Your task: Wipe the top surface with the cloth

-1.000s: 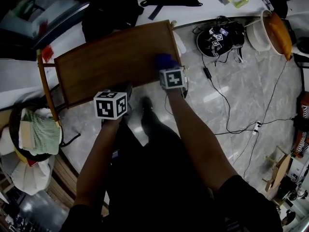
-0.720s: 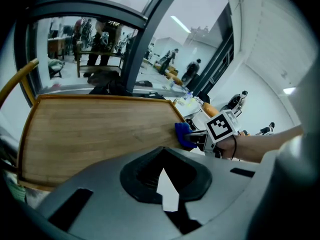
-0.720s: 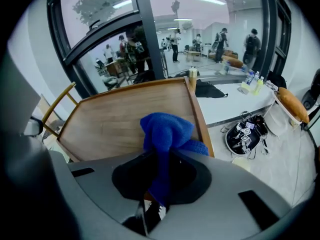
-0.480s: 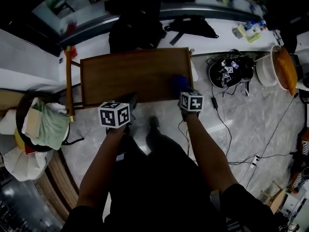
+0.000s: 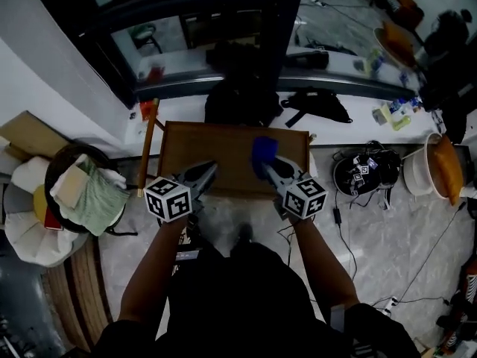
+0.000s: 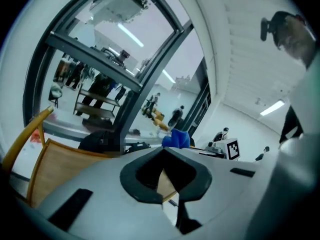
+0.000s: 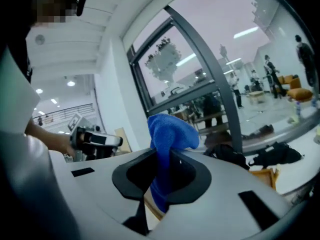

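1. Head view, looking steeply down on a wooden table [image 5: 216, 144] set against a white sill. Over its right half, the blue cloth [image 5: 262, 150], pinched in the right gripper [image 5: 266, 162]. No telling from here whether cloth and wood touch. Left gripper [image 5: 207, 168] over the table's front edge, left of the cloth and apart from it. Left of the table, a basket [image 5: 65, 154] with a green towel [image 5: 97, 203] inside. Behind the table, a black bag [image 5: 238, 99].
2. Left gripper view: left gripper [image 6: 163, 148] with jaws pressed together at the tips and nothing between them, only the table's wood [image 6: 65, 159] showing through the gap behind. Just beyond the tips, the blue cloth [image 6: 176, 138] and the right gripper's marker cube [image 6: 232, 148].
3. Right gripper view: right gripper [image 7: 161, 151] clamped on the blue cloth [image 7: 170, 131], bunched above the tips and hanging down through the gap. At left, the left gripper [image 7: 95, 140] held in a hand [image 7: 50, 140]. At lower right, a corner of the table [image 7: 262, 176].
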Tool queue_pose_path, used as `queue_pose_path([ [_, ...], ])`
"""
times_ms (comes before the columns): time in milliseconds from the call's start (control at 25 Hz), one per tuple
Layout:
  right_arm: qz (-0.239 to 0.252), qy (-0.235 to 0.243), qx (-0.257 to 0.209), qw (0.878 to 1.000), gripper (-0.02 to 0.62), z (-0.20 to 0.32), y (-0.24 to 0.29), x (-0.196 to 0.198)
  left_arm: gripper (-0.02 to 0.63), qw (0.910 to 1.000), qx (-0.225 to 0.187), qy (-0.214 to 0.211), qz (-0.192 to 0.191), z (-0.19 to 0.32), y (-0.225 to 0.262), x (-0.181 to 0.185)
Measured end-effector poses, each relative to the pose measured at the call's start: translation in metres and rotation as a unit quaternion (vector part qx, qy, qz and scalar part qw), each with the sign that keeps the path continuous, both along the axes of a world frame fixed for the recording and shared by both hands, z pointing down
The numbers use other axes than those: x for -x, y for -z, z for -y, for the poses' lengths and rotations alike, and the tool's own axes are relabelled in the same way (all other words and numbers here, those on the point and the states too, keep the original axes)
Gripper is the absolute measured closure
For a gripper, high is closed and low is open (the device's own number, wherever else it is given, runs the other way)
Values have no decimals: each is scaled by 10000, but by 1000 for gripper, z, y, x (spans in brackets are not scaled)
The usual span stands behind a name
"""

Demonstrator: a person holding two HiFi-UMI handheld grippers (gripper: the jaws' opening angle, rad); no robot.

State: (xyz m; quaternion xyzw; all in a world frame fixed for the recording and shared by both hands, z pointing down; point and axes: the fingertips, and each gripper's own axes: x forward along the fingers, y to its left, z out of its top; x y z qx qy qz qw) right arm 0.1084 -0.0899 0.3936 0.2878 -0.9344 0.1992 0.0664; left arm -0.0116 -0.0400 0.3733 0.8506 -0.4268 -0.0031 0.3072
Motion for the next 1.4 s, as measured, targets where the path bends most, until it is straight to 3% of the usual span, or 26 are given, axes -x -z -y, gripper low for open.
queue_pose_path([
  [200,838,723,-763,9909,538,-33,94,39,595,9948,-924,-418,-35,-28,70,18],
  [520,1196,1236,-1212,9776,538,-129,148,55,595,9776,-1874,-960,-44,-116,132,64],
  [800,1136,1079,-930,9833,538,-218,139,60,595,9697,-1943,-1479,113,-205,122,76],
  [1040,1307,1059,-851,9821,538,-289,139,79,595,9697,-1753,-1699,-122,-275,103,83],
  [1240,1476,1159,-726,9795,538,-326,145,81,595,9665,-1728,-1874,-316,-307,100,74],
  [1400,1452,1164,-747,9797,538,-340,147,73,595,9632,-1810,-1974,-242,-327,105,62],
])
